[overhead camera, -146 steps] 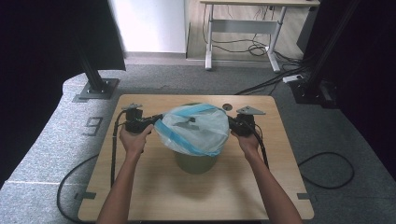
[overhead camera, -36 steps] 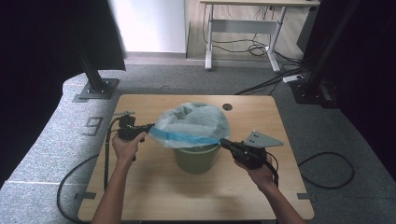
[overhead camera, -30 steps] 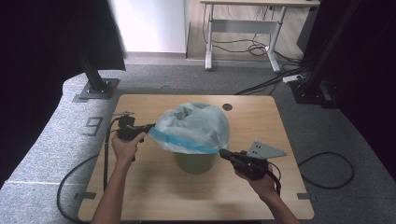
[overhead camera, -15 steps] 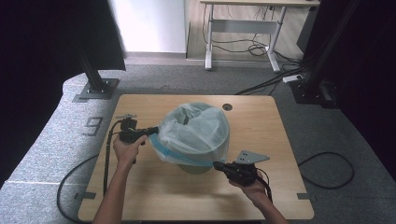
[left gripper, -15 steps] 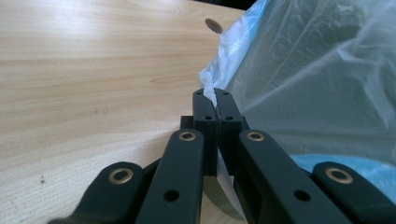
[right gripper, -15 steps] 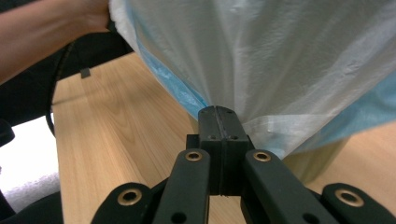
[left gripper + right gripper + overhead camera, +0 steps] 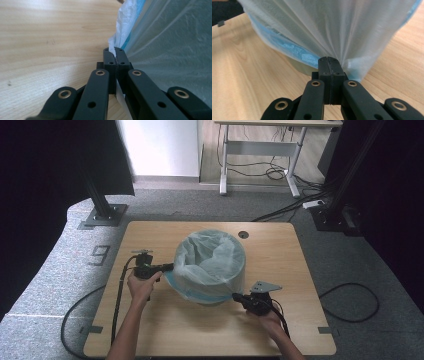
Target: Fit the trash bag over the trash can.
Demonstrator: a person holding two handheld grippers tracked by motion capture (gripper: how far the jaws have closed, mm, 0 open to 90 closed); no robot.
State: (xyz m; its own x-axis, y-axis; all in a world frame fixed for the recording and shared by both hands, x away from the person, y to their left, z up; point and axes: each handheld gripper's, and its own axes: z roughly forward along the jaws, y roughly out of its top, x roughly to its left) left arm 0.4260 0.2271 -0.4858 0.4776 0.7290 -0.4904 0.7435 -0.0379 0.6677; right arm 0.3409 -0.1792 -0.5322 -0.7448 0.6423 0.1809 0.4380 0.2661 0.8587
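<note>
Wooden tabletop [image 7: 165,330]: we stretch a translucent bin liner [image 7: 212,260] down over its bin. Left gripper [image 7: 167,267] and right gripper [image 7: 236,296] each clench the liner's hem on opposite sides, keeping it taut.

A: Your left gripper [image 7: 115,56]: black linked jaws, brass-ringed pivots, small screw holes; a black cable trails from it.

B: Your right gripper [image 7: 329,62] matches, with a grey three-cornered plate [image 7: 265,286] on top. Your forearms are bare, no sleeves.
</note>
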